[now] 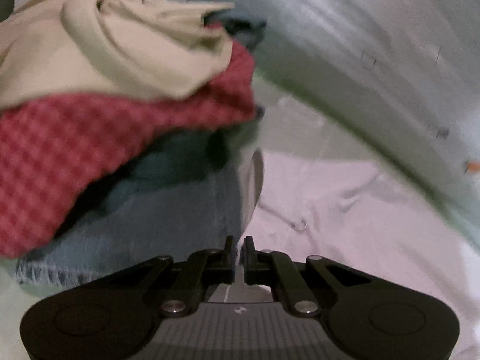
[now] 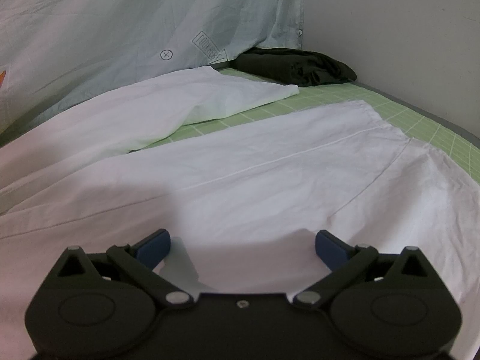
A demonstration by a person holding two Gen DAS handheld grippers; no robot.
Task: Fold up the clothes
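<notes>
The left hand-held gripper points steeply downward, its jaws drawn nearly together. The right hand-held gripper also angles downward, its blue-padded jaws spread wide apart.

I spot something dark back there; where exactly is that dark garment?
In the right wrist view, the dark garment lies bunched at the far corner of the green grid mat, against the wall, beyond the white shirt.

From here I see a plain off-white wall at right, meeting a green gridded cutting mat with a grey edge. A pale printed sheet hangs behind. Lighting dim, even.
</notes>
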